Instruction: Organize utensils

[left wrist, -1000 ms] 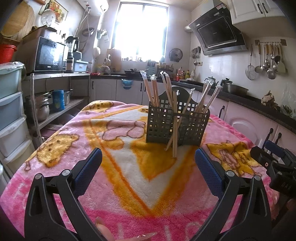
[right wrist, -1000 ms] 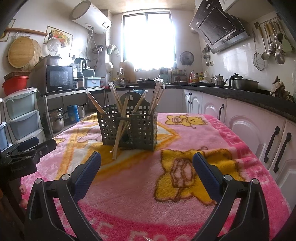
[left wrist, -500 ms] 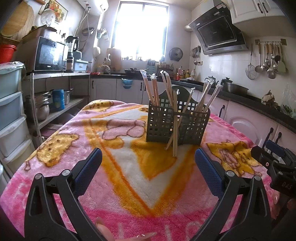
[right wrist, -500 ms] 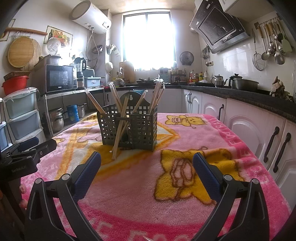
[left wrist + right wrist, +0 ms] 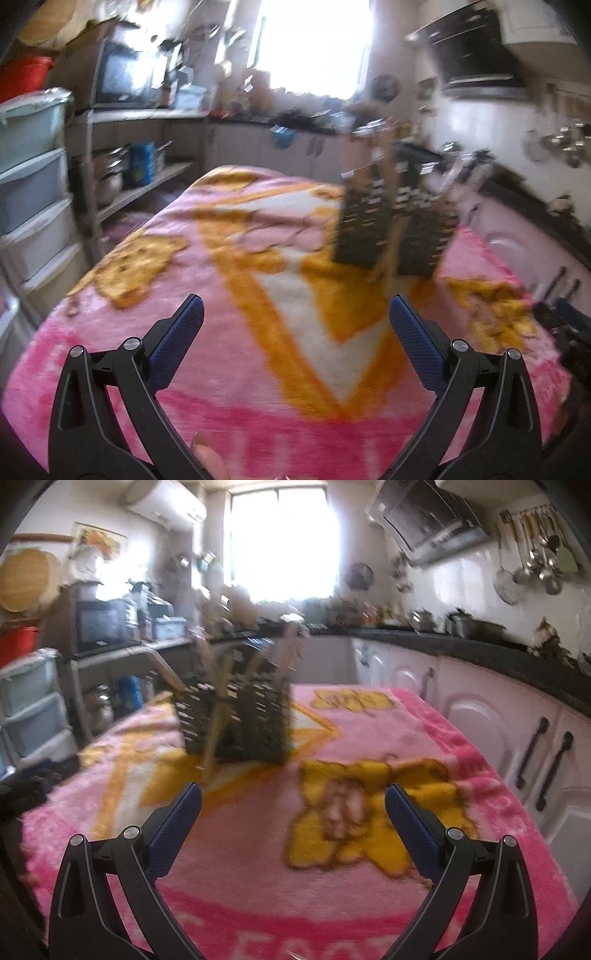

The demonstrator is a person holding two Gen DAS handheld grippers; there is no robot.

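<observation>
- Left tongs (image 5: 295, 325) spread wide apart, holding nothing, above the pink blanket (image 5: 236, 362).
- Right tongs (image 5: 293, 808) likewise wide, empty.
- Blurred chopstick basket (image 5: 236, 720) at eleven o'clock.

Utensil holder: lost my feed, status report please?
Both claws, left and right, open, empty. Utensil holder upright on blanket, chopsticks inside. Path unobstructed.

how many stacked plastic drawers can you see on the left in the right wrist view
3 drawers, stacked against the left edge of the right wrist view: top drawer, middle drawer, bottom drawer. The frame is blurred and cropped, so more could be hidden.
</observation>
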